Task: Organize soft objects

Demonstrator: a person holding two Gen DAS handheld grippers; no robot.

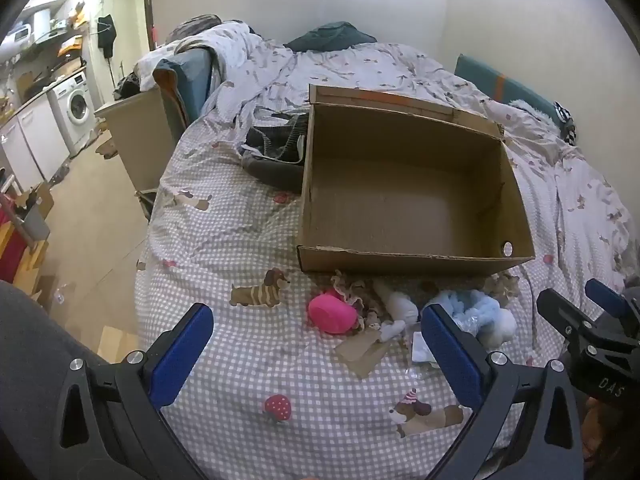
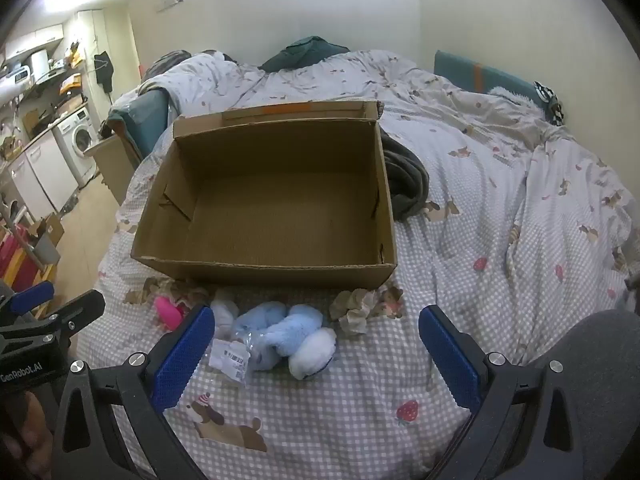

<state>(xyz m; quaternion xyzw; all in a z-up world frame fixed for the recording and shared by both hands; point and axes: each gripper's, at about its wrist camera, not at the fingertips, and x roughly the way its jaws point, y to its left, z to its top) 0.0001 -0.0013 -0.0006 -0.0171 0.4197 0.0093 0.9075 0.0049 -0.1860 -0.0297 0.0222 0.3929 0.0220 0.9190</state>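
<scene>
An empty cardboard box [image 1: 516, 196] [image 2: 264, 272] stands open on the checked bedspread. In front of it lies a small heap: a pink soft toy [image 1: 332, 314] [image 2: 168, 312], a light blue fluffy toy [image 1: 472, 312] [image 2: 280, 328] with a white end [image 2: 312, 354], a white plush piece [image 1: 400, 306] [image 2: 224, 312], beige ruffled scrunchies [image 2: 352, 308] and a plastic bag with a label [image 2: 234, 360]. My left gripper [image 1: 316, 344] is open above the bed, short of the pink toy. My right gripper [image 2: 316, 344] is open too, the blue toy lying beyond its fingers. Neither touches anything.
A dark grey garment [image 1: 276, 160] [image 2: 408, 184] lies beside the box. A crumpled duvet [image 1: 340, 68] and teal pillows [image 2: 480, 72] fill the far bed. Left of the bed are floor, a washing machine [image 1: 76, 108] and kitchen units. A person's grey-clad leg [image 2: 592, 360] is at the frame edge.
</scene>
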